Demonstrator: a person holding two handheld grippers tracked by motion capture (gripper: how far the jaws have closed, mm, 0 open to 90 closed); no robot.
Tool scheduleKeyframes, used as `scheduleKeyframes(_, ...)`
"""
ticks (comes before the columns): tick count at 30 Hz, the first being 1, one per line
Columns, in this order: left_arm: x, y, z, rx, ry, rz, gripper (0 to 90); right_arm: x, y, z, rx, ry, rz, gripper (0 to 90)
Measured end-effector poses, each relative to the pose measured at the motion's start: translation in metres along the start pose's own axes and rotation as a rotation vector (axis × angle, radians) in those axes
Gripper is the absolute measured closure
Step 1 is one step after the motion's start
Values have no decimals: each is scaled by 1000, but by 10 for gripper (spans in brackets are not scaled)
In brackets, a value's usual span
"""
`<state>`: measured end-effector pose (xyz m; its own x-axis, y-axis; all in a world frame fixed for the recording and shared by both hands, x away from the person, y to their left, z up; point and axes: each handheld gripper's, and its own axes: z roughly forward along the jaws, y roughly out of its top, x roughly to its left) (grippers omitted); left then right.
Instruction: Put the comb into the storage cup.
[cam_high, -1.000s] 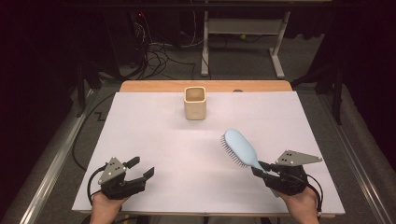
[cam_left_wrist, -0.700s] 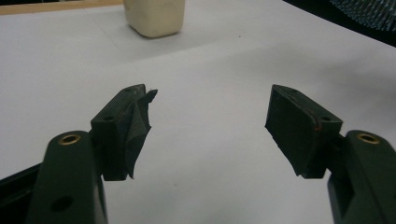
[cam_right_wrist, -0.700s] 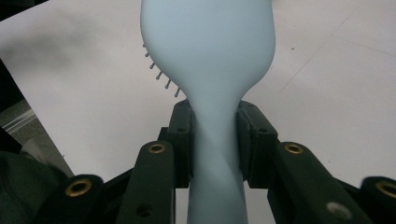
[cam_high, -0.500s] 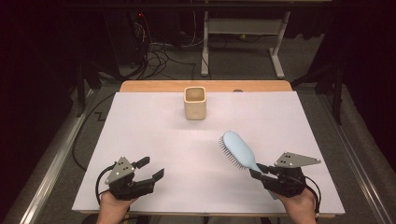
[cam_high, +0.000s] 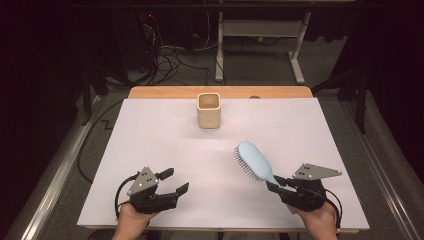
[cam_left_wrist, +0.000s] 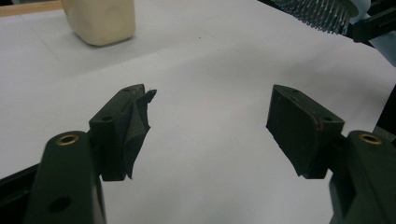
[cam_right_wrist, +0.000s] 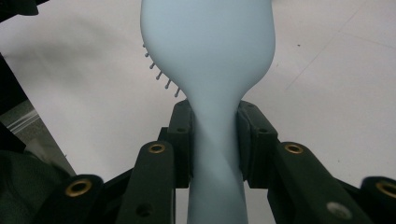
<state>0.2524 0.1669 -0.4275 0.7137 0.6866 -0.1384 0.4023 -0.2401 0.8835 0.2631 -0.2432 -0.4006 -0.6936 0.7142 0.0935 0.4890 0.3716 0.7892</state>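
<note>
We hold the right gripper (cam_high: 278, 184) near the front right corner of the table (cam_high: 150, 135), its pads pressed from both sides on the handle of the light blue hairbrush (cam_high: 255, 161), whose head slants up and away toward the table's middle with the bristles facing left. Our left gripper (cam_high: 176, 181) sits near the front left corner with its jaws spread apart and nothing between them, over bare white surface. A cream cup (cam_high: 208, 110) stands upright near the middle of the far edge, well apart from both.
</note>
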Motion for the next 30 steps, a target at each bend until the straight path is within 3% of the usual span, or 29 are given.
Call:
scheduleKeyframes(11, -9, 6, 20, 8, -45, 1, 302, 0, 0, 3, 5, 5, 1, 707)
scheduleKeyframes(30, -19, 18, 38, 35, -100, 13, 305, 3, 0, 8, 13, 13, -5, 707)
